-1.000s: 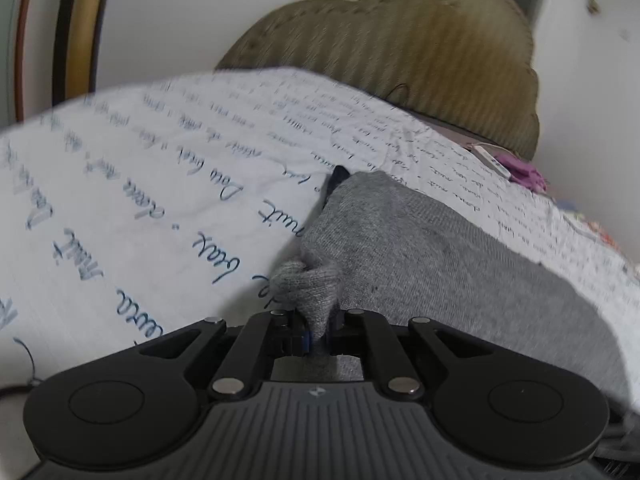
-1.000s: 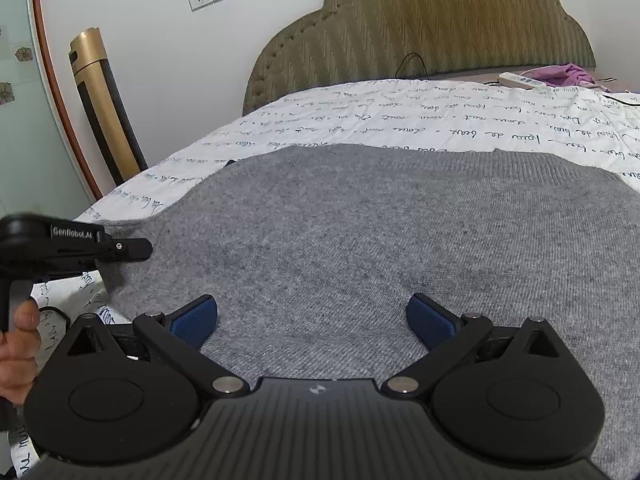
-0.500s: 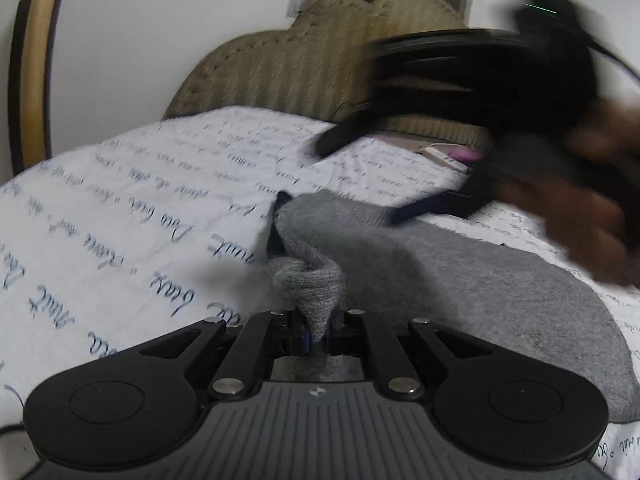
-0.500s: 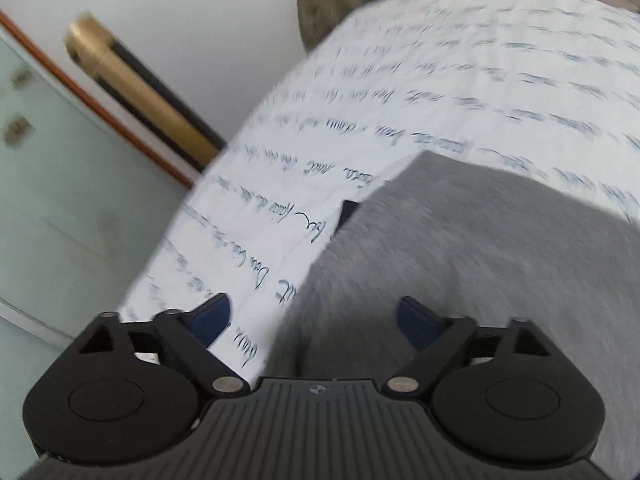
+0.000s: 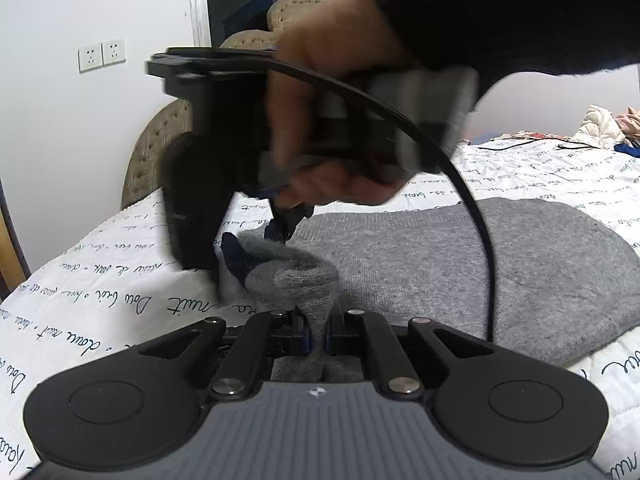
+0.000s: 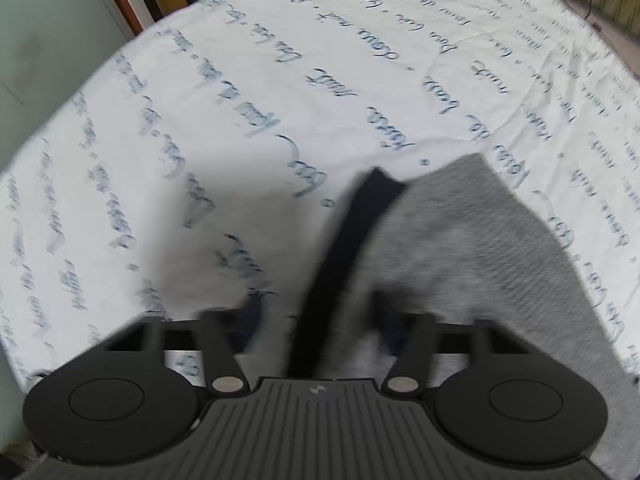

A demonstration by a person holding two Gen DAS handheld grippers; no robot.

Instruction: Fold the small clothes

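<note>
The left gripper (image 5: 318, 334) pointed a little downward, and its jaws were closed tight on a pinch of the grey garment (image 5: 460, 272). The right gripper (image 6: 316, 316) pointed steeply down. Its jaws were closing, with the garment's dark edge between them; the blur hid whether the pads already pressed on it. In the left wrist view the right hand (image 5: 332, 112) was wrapped around the handle of its gripper, just above and beyond the left gripper, and a dark sleeve (image 5: 500, 12) covered the forearm.
</note>
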